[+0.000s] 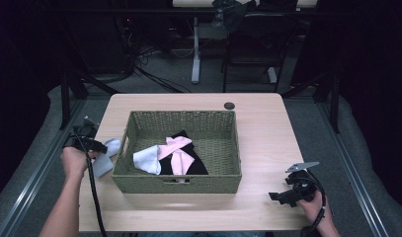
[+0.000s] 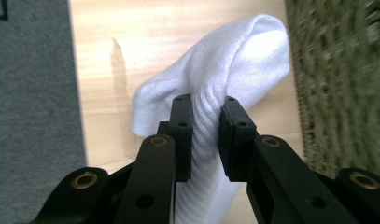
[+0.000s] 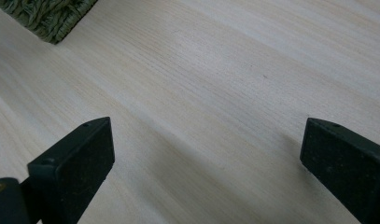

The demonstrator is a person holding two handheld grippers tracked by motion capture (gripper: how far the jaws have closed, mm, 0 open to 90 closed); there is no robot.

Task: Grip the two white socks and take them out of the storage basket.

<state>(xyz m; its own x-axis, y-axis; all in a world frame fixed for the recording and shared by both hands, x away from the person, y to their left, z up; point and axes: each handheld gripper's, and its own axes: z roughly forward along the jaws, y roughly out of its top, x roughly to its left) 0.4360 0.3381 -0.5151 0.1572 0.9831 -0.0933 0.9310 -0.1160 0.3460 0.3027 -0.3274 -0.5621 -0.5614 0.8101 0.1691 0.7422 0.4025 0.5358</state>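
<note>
Left hand-held gripper (image 2: 206,126) clamped shut; right hand-held gripper (image 3: 206,154) wide open.

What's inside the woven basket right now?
The basket holds a white sock, pink socks and black fabric. Anything beneath that pile is covered.

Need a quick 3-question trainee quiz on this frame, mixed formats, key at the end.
1. True or false: the left gripper is shut on the white sock.
2. Where is that sock? A) inside the basket B) on the table just outside the basket's left wall C) on the floor
3. In a few words: how do the right gripper jaws stand, and what lies between them?

Key
1. True: both pads press the ribbed cloth.
2. B
3. Wide apart; nothing but bare tabletop between them.
</note>
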